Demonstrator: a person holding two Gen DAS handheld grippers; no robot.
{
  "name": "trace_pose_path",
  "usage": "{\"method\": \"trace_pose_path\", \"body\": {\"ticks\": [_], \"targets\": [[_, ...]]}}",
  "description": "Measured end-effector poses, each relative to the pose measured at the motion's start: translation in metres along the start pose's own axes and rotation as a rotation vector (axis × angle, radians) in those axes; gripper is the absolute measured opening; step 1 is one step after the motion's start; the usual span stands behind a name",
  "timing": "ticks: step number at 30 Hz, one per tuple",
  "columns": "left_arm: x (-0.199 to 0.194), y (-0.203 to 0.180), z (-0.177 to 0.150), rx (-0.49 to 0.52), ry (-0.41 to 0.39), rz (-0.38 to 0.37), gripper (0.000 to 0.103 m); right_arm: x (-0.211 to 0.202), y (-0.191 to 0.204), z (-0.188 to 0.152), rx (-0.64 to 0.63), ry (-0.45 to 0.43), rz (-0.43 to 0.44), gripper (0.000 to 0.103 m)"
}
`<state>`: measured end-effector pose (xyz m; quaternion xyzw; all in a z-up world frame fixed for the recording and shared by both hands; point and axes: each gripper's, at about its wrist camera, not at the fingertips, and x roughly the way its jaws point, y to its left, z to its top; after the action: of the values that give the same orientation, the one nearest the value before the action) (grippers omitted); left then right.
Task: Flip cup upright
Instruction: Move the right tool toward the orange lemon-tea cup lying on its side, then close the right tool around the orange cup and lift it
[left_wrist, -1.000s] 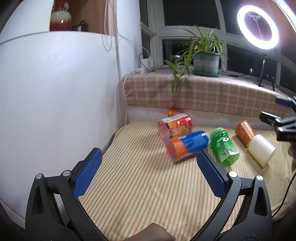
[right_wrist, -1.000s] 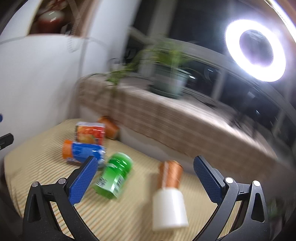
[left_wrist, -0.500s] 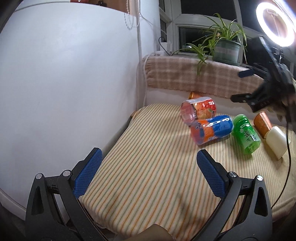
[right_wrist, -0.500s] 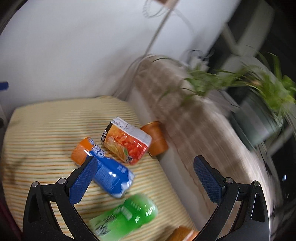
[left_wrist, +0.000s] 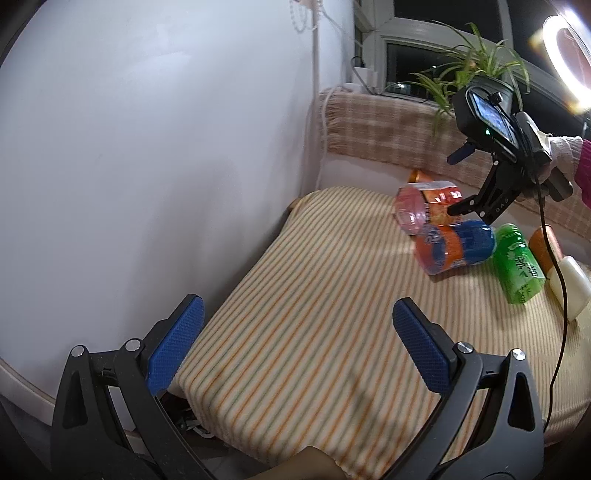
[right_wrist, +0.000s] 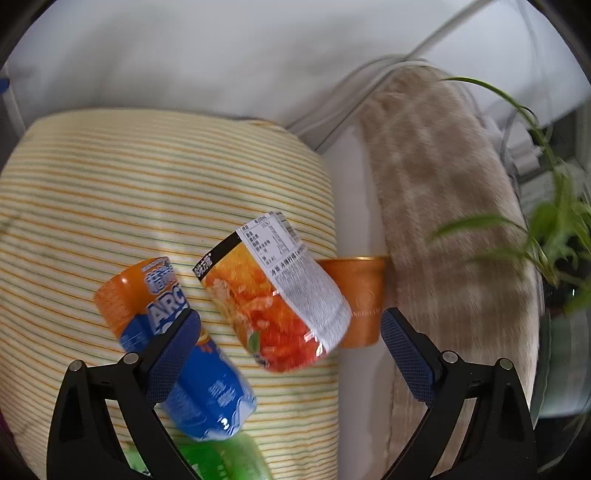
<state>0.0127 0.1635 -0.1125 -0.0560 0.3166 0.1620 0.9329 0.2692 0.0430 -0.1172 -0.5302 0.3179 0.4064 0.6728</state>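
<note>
Several cups lie on their sides on a striped cushion (left_wrist: 317, 325). A red-orange noodle cup (right_wrist: 273, 299) lies between the fingers of my right gripper (right_wrist: 291, 328), which is open above it. It also shows in the left wrist view (left_wrist: 424, 212), where the right gripper (left_wrist: 456, 182) hovers over it. Beside it lie a blue-orange cup (right_wrist: 173, 339), also in the left wrist view (left_wrist: 454, 247), and a green cup (left_wrist: 517, 267). A small orange cup (right_wrist: 358, 299) sits behind the noodle cup. My left gripper (left_wrist: 295, 336) is open and empty over the cushion's near end.
A copper cup (left_wrist: 546, 247) and a white cup (left_wrist: 569, 291) lie at the right. A white wall (left_wrist: 147, 147) is on the left. A checked cloth ledge (left_wrist: 388, 125) with a potted plant (left_wrist: 476, 70) stands behind. A ring light (left_wrist: 565, 62) glows at the top right. A cable (left_wrist: 554, 258) hangs from the right gripper.
My right gripper has swung left and down, from over the copper and white cups to over the noodle cup. My left gripper has pulled back and turned left.
</note>
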Motion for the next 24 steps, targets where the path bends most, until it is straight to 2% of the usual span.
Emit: {"method": "trace_pose_path", "body": {"ticks": [10, 15, 17, 24], "targets": [[0.006, 0.017, -0.005, -0.032, 0.012, 0.033, 0.103, 0.039, 0.011, 0.018, -0.172, 0.118, -0.017, 0.097], [0.009, 0.023, -0.003, -0.044, 0.016, 0.040, 0.103, 0.047, 0.009, 0.026, -0.179, 0.120, -0.008, 0.096], [0.010, 0.024, -0.003, -0.048, 0.018, 0.041, 0.103, 0.048, 0.006, 0.030, -0.164, 0.114, 0.010, 0.078], [0.008, 0.021, -0.004, -0.037, 0.010, 0.040, 0.103, 0.031, 0.006, 0.035, -0.127, 0.102, 0.025, 0.077]]}}
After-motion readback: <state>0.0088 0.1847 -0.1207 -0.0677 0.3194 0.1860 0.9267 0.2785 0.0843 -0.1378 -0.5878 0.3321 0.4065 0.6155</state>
